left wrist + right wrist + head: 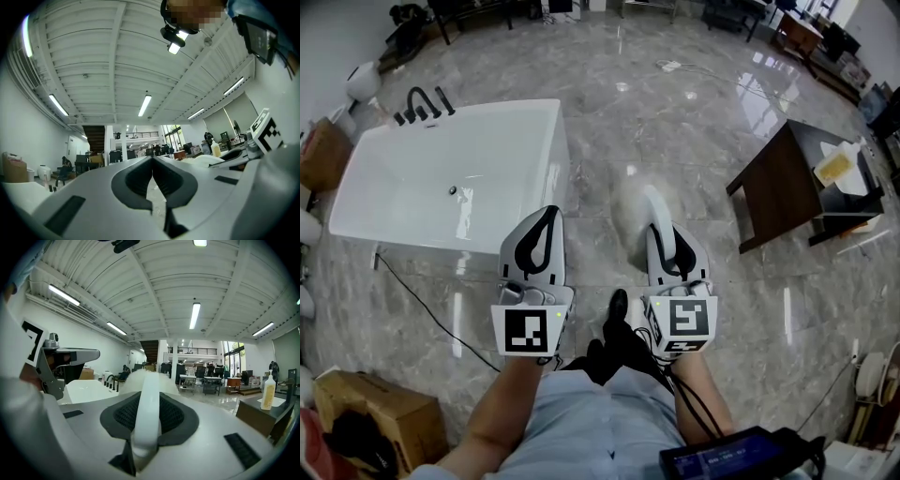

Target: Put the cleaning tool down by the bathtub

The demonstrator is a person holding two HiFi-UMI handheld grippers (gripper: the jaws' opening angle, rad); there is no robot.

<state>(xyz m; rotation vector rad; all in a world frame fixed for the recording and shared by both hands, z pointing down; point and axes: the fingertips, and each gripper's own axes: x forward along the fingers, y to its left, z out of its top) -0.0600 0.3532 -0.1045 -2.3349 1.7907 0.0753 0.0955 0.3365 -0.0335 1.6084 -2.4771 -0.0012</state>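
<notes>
A white bathtub (450,178) stands on the marble floor at the left of the head view, with its right wall (560,159) close ahead of my left gripper (549,216). That gripper (152,160) has its jaws closed tip to tip with nothing between them. To its right, my right gripper (662,236) is shut on the cleaning tool (639,208), a white curved handle with a fluffy white head that sticks out forward over the floor. In the right gripper view the handle (147,404) runs up between the jaws and the bathtub (89,390) lies to the left.
Black taps (422,103) sit at the tub's far left end. A dark wooden table (783,183) with a yellow bottle (268,392) stands to the right. A cardboard box (380,408) is at the lower left, and a black cable (422,300) trails along the floor before the tub.
</notes>
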